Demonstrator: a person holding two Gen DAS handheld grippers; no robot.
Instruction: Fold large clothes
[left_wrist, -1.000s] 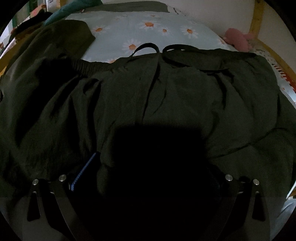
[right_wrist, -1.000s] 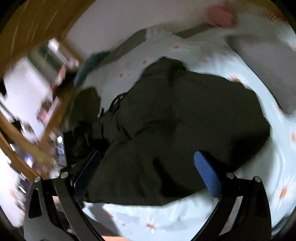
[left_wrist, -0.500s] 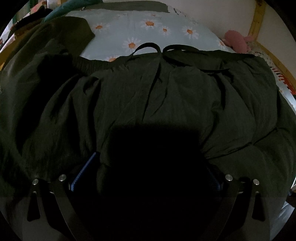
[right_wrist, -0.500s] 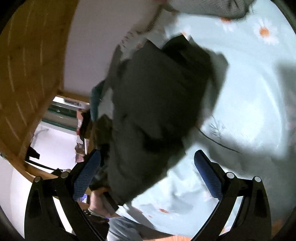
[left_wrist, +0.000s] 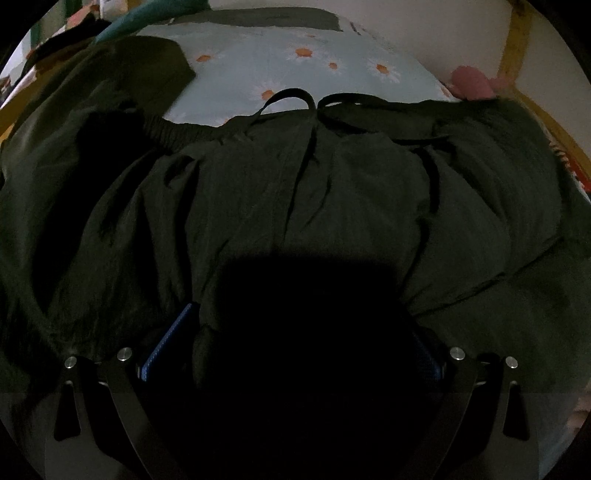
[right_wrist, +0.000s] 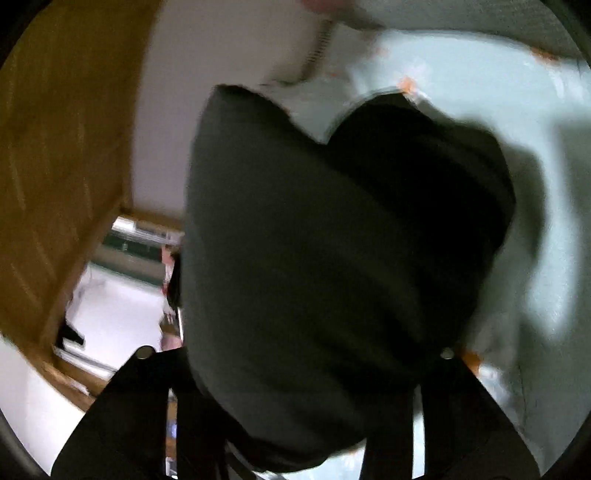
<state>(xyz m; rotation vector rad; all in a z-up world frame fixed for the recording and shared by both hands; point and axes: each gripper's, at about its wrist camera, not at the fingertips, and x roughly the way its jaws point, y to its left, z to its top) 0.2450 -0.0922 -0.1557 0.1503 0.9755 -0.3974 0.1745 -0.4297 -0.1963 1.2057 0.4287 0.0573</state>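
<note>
Our left claw (left_wrist: 295, 354) stands wide, pressed into the dark trousers (left_wrist: 332, 206) spread across the bed (left_wrist: 295, 62). Our right claw (right_wrist: 295, 369) has just closed on a trouser fold.

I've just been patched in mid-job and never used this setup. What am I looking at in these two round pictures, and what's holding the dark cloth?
There is no robot: a person holds a pair of tongs in each hand, each with a wide-angle camera looking along its fingers. The left picture looks down on dark green trousers with a drawstring, spread on a daisy-print bedsheet. The left tongs sit low in deep shadow, cloth bunched between them; a grip cannot be confirmed. The right picture is blurred: the right tongs have just been closing, and a fold of the trousers fills the gap between them, apparently gripped.
</note>
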